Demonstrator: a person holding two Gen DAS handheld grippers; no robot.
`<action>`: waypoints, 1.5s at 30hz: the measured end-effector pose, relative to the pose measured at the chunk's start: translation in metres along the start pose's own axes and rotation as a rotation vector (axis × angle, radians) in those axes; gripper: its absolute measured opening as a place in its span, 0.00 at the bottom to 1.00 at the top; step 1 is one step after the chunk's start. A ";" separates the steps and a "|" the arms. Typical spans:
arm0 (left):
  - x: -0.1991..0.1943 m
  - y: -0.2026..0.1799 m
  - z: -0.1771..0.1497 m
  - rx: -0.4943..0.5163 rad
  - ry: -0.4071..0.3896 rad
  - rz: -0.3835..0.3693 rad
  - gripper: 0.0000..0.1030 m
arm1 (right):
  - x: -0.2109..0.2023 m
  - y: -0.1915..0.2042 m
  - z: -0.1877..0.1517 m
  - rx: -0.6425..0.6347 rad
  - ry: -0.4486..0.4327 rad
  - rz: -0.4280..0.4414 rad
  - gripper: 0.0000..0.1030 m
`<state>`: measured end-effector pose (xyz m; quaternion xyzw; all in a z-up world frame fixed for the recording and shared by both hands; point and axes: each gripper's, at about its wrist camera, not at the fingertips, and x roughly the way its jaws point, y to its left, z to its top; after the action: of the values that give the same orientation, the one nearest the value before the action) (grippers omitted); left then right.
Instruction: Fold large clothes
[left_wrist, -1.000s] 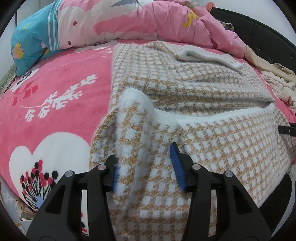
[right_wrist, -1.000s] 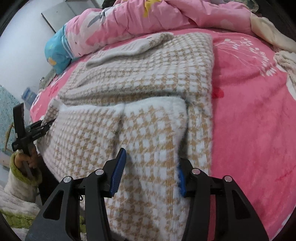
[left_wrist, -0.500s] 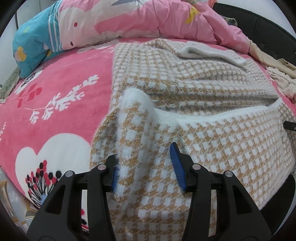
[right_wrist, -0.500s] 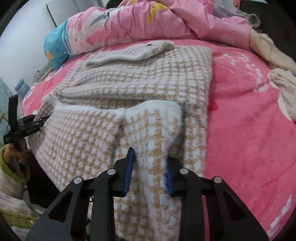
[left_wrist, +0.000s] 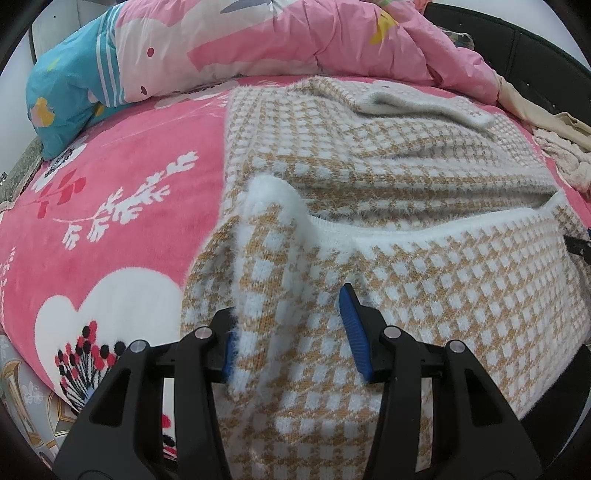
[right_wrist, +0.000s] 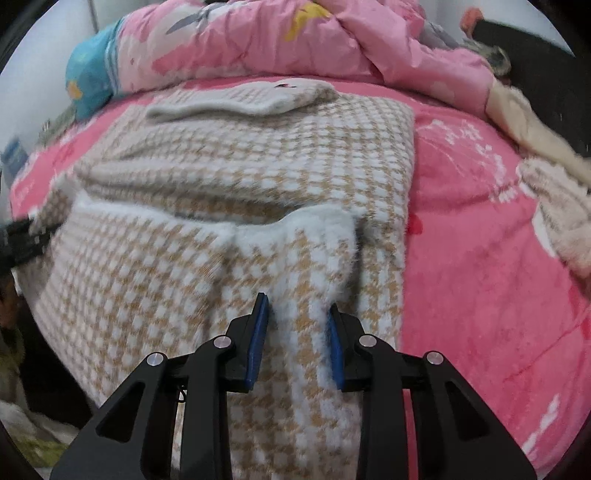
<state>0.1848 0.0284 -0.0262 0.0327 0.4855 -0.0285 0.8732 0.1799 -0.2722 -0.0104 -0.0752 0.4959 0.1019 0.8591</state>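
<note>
Fuzzy tan-and-white checked knit garment (left_wrist: 388, 177) lies spread across the pink plush bed blanket with white heart and branch patterns (left_wrist: 122, 206), its near hem with a white fluffy edge doubled back over the body so that the fold runs across the bed between the two grippers. On its far end rests a narrow folded-over grey-white piece of the same knit (right_wrist: 240, 98), most likely a sleeve or collar. The left gripper (left_wrist: 291, 325) sits over the near left corner of the folded hem; a ridge of the knit rises between its blue pads, the left pad buried in the fuzz while the right pad stands a little clear of the cloth, so I cannot tell whether the jaws truly clamp it. The right gripper (right_wrist: 297, 332) is at the near right corner, and its jaws have just been closing: both blue pads now press against a bunched strip of the checked knit, clamped on it. Behind the garment a rumpled pink quilt with a teal end panel (left_wrist: 229, 40) is heaped along the head of the bed. At the right edge of the bed lie crumpled cream and beige clothes (right_wrist: 554, 206), apart from the checked knit. No containers appear in either view.
</note>
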 end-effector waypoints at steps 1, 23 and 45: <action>0.000 0.000 0.000 0.000 -0.001 0.000 0.45 | -0.001 0.003 -0.001 -0.017 -0.001 -0.015 0.27; -0.001 0.001 0.000 0.003 -0.004 -0.001 0.45 | 0.012 -0.010 0.006 0.113 0.012 0.048 0.82; 0.000 0.006 -0.001 -0.013 -0.016 -0.027 0.46 | 0.024 -0.008 0.003 0.168 0.007 0.093 0.94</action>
<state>0.1847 0.0346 -0.0264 0.0201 0.4789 -0.0372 0.8769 0.1960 -0.2766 -0.0297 0.0197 0.5088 0.0996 0.8549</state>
